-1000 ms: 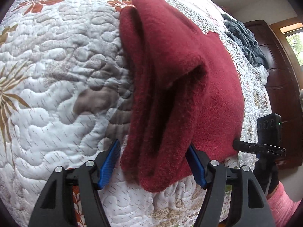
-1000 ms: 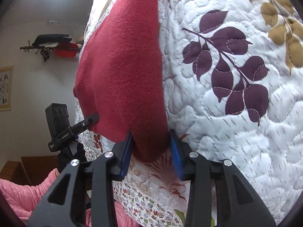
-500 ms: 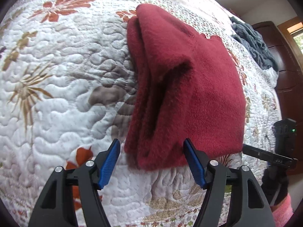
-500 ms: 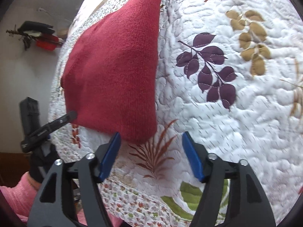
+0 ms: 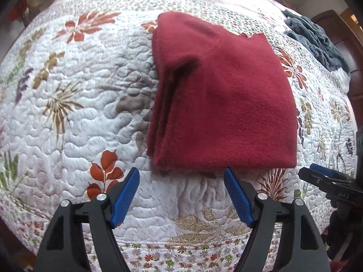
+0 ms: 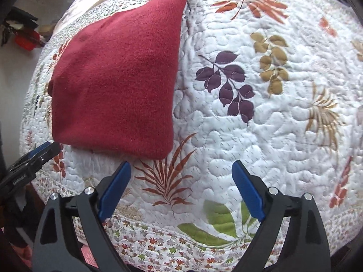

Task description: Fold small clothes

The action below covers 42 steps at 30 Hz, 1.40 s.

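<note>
A dark red knitted garment (image 5: 222,104) lies folded flat on the quilted bedspread (image 5: 79,113), its layered edges showing on the left side. My left gripper (image 5: 181,176) is open, just short of the garment's near edge, holding nothing. In the right wrist view the same red garment (image 6: 118,79) lies at upper left, and my right gripper (image 6: 181,170) stands open over bare quilt near its right corner. The right gripper's tip (image 5: 322,176) shows at the left wrist view's right edge.
The white quilt (image 6: 272,124) with leaf prints covers the bed to its near edge. A grey-blue cloth pile (image 5: 317,38) lies at the far right by dark wooden furniture (image 5: 349,45). A red object (image 6: 25,38) hangs on the wall at left.
Both grippers have let go of the red garment and pulled back toward the bed's near edge. The garment's lifted fold has settled flat on the quilt.
</note>
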Motion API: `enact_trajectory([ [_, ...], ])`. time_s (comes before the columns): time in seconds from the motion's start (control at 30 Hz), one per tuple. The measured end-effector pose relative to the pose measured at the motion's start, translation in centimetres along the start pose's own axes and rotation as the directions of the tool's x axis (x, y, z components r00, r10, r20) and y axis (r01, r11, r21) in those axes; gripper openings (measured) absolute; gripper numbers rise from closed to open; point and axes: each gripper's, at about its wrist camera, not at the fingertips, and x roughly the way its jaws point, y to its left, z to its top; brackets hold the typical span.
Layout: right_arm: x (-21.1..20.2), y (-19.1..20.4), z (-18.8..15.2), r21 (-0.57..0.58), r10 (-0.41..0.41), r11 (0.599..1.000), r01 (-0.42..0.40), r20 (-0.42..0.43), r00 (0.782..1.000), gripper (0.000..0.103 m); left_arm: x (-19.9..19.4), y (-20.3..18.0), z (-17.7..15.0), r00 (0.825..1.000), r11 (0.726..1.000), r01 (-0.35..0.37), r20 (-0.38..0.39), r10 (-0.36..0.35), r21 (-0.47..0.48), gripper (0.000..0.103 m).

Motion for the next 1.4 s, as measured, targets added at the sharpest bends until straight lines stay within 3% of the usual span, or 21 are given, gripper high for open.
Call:
enact_trajectory([
  [0.37,-2.3,2.6,0.9,-0.033,-0.132,0.990,0.134,0.055,0.990,0.095,-1.6,-1.6,0.3,0.998,0.998,-0.064,0.015,0.063,0.030,0.082],
  [0.7,-3.6,3.1,1.4,-0.010,-0.146,0.989,0.146,0.048,0.988,0.096,-3.0,-2.4,0.3,0.993,0.992,-0.113,0.030,0.112,0.048,0.082],
  [1.03,-3.7,3.4,1.4,-0.012,-0.202,0.979,0.203,0.059,0.978,0.097,-3.2,-2.7,0.4,0.992,0.990,-0.123,0.026,0.121,0.062,0.082],
  [1.4,-3.7,3.6,1.6,-0.015,-0.192,0.981,0.194,0.067,0.979,0.097,-3.0,-2.8,0.7,0.992,0.991,-0.122,0.041,0.119,0.060,0.082],
])
